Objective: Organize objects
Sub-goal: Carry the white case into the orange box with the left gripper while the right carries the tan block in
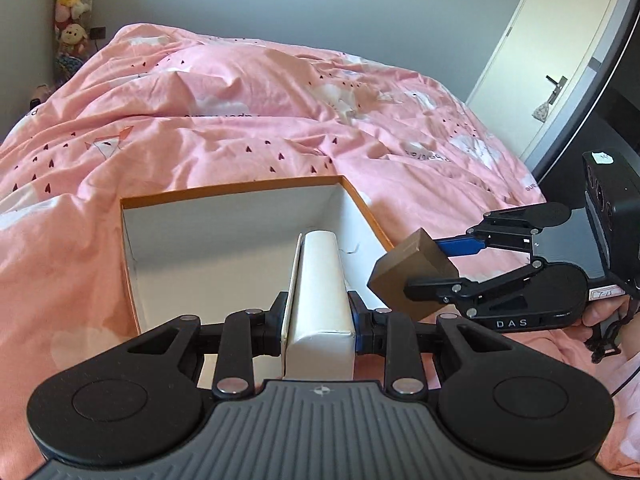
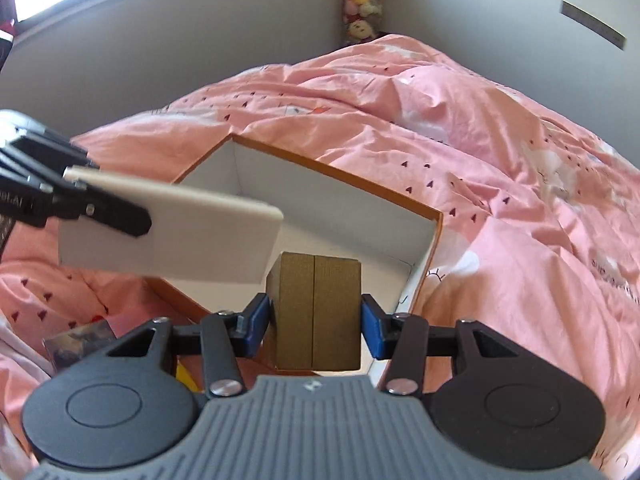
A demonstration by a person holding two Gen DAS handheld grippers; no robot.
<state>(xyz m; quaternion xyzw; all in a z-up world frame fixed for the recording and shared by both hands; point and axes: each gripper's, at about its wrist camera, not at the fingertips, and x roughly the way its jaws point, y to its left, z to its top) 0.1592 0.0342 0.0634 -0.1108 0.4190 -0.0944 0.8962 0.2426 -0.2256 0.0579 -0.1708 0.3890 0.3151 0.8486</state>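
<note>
Left wrist view: left gripper [image 1: 318,330] clamps a white carton [image 1: 322,300], right gripper [image 1: 424,268] a brown box [image 1: 412,274], both ahead of an orange-rimmed box [image 1: 232,192] whose visible interior holds nothing yet.

**Left wrist view: two boxes held over open carton**

Left gripper [image 1: 319,322] clamped a white box [image 1: 320,296] above an orange-rimmed carton [image 1: 240,190] on pink bedding [image 1: 240,112]. At right, the right gripper [image 1: 430,264] gripped a brown box [image 1: 412,268]. White door [image 1: 552,52] far right.

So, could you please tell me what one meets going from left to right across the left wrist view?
Plush toys → orange-rimmed box → white box in the left gripper → brown block → right gripper → door.
</note>
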